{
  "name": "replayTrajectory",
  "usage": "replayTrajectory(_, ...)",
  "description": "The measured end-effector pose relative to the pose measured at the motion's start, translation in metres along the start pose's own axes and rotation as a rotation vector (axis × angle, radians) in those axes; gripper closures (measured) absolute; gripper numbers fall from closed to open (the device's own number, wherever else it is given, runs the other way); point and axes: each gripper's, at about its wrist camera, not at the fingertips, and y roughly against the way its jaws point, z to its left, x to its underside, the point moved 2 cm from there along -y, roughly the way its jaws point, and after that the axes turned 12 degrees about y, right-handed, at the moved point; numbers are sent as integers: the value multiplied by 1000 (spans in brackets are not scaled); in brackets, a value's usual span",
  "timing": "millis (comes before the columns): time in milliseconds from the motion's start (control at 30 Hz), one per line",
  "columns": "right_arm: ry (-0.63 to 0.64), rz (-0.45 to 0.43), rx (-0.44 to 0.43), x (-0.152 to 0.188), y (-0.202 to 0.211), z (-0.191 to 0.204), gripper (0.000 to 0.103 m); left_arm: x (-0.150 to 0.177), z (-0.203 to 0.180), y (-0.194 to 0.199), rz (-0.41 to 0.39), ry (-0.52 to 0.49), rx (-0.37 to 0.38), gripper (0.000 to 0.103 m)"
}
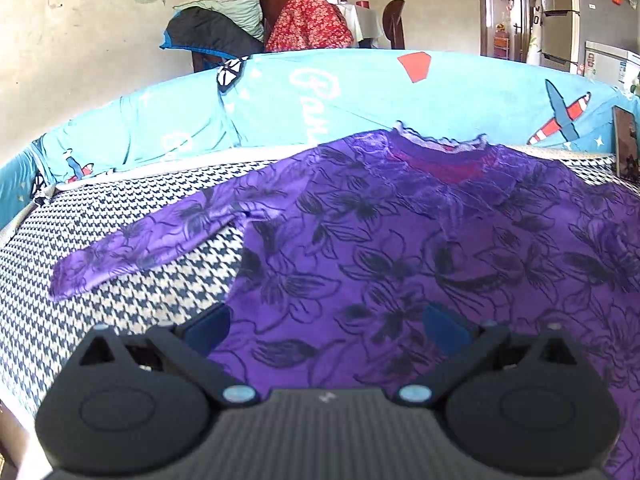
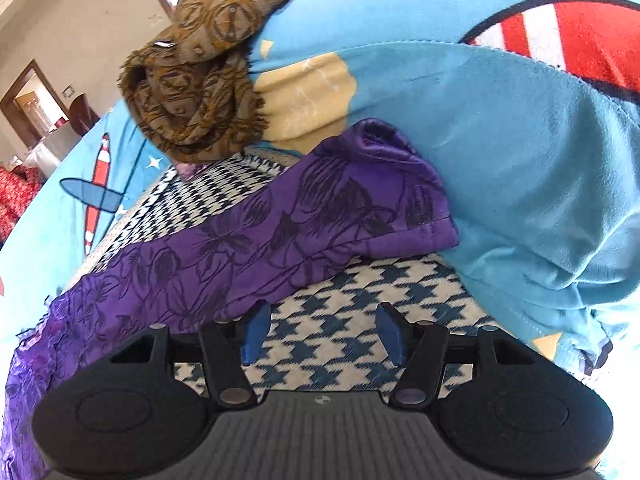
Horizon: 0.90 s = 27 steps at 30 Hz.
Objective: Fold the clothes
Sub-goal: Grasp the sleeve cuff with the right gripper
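Spread flat across the houndstooth sofa seat (image 1: 120,216): purple floral top (image 1: 400,240), one sleeve (image 2: 320,208) bunched against the blue blanket (image 2: 520,160). Left gripper (image 1: 324,330) and right gripper (image 2: 318,332) both gaping, empty. Risk: slippery fabric sliding, sleeve snagging, skewing any fold.

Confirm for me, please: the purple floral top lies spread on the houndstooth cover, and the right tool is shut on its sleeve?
Not quite. In the right wrist view the right tool is open, its fingers apart over the bare houndstooth cover, with the sleeve lying just beyond them, ungripped. The purple floral top does lie spread on that cover.
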Motion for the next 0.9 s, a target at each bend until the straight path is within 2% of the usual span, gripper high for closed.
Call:
replayTrajectory(167, -14, -16, 22, -9, -7, -7, 41, -21, 36, -23, 34, 133, -33, 0)
replayTrajectory(300, -77, -26, -6, -14, -8, -18, 38, -27, 56, -33, 76, 231, -12, 0)
replayTrajectory(467, -151, -37, -59, -17, -8, -33, 37, -32, 63, -36, 67, 238, -26, 0)
replayTrajectory(600, -213, -46, -94, -19, -10, -43, 37, -33, 66, -37, 87, 265, 4, 0)
replayTrajectory(733, -225, -63, -89, -20, -12, -45, 37, -34, 61, -33, 81, 264, 30, 0)
replayTrajectory(900, -183, -74, -48, -25, -21, -41, 37, -33, 53, -31, 76, 237, 38, 0)
